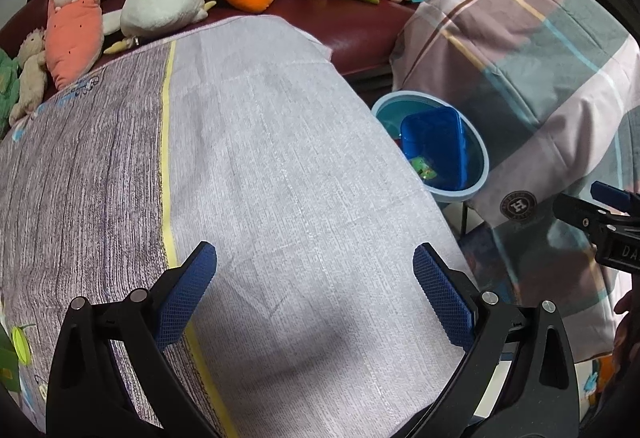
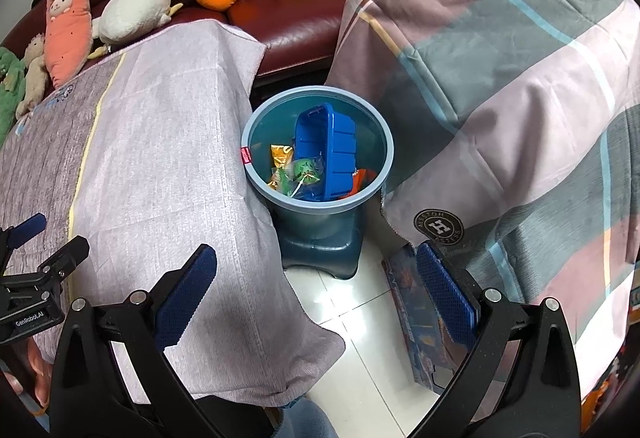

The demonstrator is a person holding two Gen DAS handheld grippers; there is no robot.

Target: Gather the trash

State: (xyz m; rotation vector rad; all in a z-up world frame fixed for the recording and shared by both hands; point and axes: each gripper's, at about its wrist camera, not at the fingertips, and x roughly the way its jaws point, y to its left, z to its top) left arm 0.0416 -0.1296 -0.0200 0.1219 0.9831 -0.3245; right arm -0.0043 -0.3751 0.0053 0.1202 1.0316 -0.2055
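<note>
Looks near done: bin (image 2: 318, 158) on the floor between the two cloth-covered worktops holds wrappers (image 2: 296, 174) and a blue tub (image 2: 326, 154). Left gripper (image 1: 314, 294) and right gripper (image 2: 316, 294) jaws both spread, empty (no loose trash visible on the cloth (image 1: 260, 158)).

At the centre of the frame a round blue plastic trash bin (image 2: 318, 158) stands on the white tiled floor (image 2: 356, 322), holding a tilted blue plastic tray (image 2: 328, 154) and crumpled orange and green wrappers (image 2: 294, 170). The right gripper (image 2: 316, 298) fills the bottom, jaws spread wide, empty. The left gripper (image 2: 30, 238) shows at the left edge over the lilac cloth-covered bench (image 2: 160, 158).
</note>
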